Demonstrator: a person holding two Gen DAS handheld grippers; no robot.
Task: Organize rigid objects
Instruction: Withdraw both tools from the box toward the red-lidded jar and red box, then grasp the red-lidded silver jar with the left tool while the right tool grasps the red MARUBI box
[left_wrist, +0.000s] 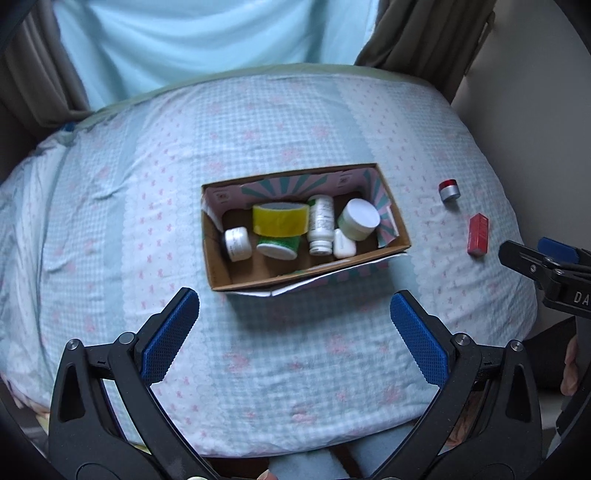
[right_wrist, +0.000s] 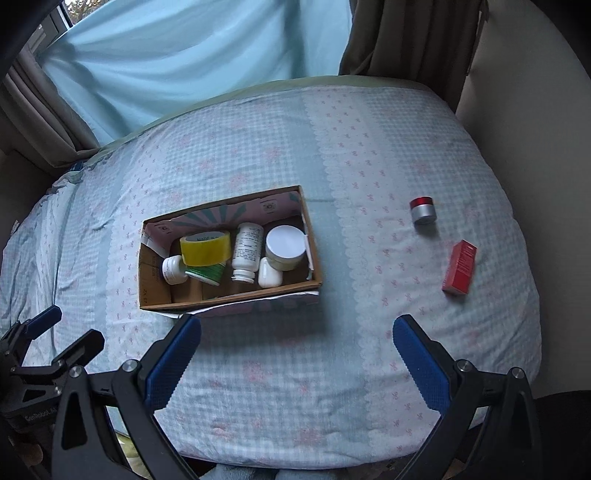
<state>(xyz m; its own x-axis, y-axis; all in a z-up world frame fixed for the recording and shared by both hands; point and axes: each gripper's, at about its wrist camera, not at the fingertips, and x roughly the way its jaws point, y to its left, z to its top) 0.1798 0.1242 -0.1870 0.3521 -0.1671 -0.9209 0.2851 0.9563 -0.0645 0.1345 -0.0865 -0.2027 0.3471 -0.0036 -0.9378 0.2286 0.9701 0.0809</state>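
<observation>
An open cardboard box (left_wrist: 218, 273) (right_wrist: 155, 295) sits mid-table on the checked cloth. It holds a yellow tape roll (left_wrist: 280, 219) (right_wrist: 205, 248), a white bottle (left_wrist: 320, 225) (right_wrist: 246, 251), a white-lidded jar (left_wrist: 359, 218) (right_wrist: 286, 246), a small white jar (left_wrist: 237, 243) (right_wrist: 173, 270), a green-sided tub (left_wrist: 279, 246) (right_wrist: 207, 274) and a small white case (left_wrist: 344, 243) (right_wrist: 269, 274). A red-topped silver jar (left_wrist: 449, 190) (right_wrist: 423, 210) and a red box (left_wrist: 478, 234) (right_wrist: 460, 267) lie to the right. My left gripper (left_wrist: 295, 325) and right gripper (right_wrist: 297, 350) are open and empty, near the box's front.
The right gripper shows at the left wrist view's right edge (left_wrist: 535, 266); the left gripper shows at the right wrist view's left edge (right_wrist: 51, 339). A pale blue curtain (right_wrist: 203, 55) hangs behind the table. A wall (right_wrist: 517, 110) borders the right side.
</observation>
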